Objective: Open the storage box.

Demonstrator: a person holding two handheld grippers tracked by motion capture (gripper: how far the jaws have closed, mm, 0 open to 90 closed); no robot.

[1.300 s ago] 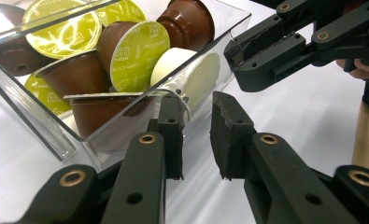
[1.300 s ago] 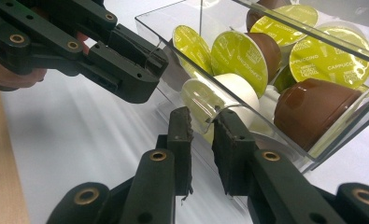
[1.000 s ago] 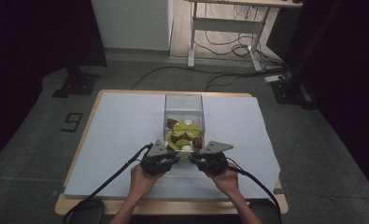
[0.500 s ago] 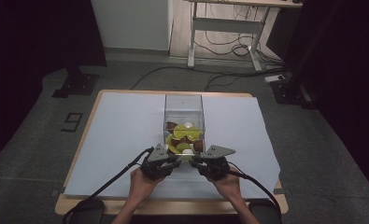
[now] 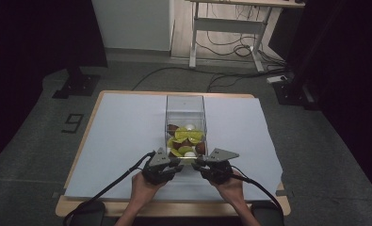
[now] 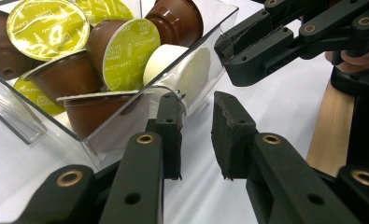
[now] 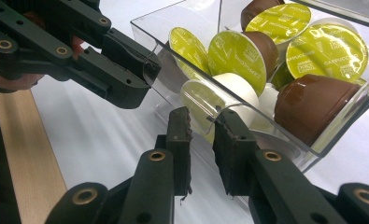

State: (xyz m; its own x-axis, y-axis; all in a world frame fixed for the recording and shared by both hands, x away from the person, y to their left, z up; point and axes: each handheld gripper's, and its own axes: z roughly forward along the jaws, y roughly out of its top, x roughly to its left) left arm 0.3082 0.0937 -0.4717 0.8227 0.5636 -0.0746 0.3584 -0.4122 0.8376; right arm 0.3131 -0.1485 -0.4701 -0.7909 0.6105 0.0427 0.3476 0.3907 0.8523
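Clear box [image 5: 185,106], two claws [image 5: 180,163]

The high view looks forward and down from above the person's side of the table [image 5: 127,122], far enough off to take in the whole top, the floor around it and a desk behind. The left gripper view sits low and very close at the near edge, looking along its own jaws toward the near left corner of the clear box [image 6: 102,140]. The right gripper view sits equally low and close, facing the box's near right corner [image 7: 182,60]. The two gripper views face across each other: each takes in the other gripper, and both share the box's near end and its capsules [image 7: 238,56].
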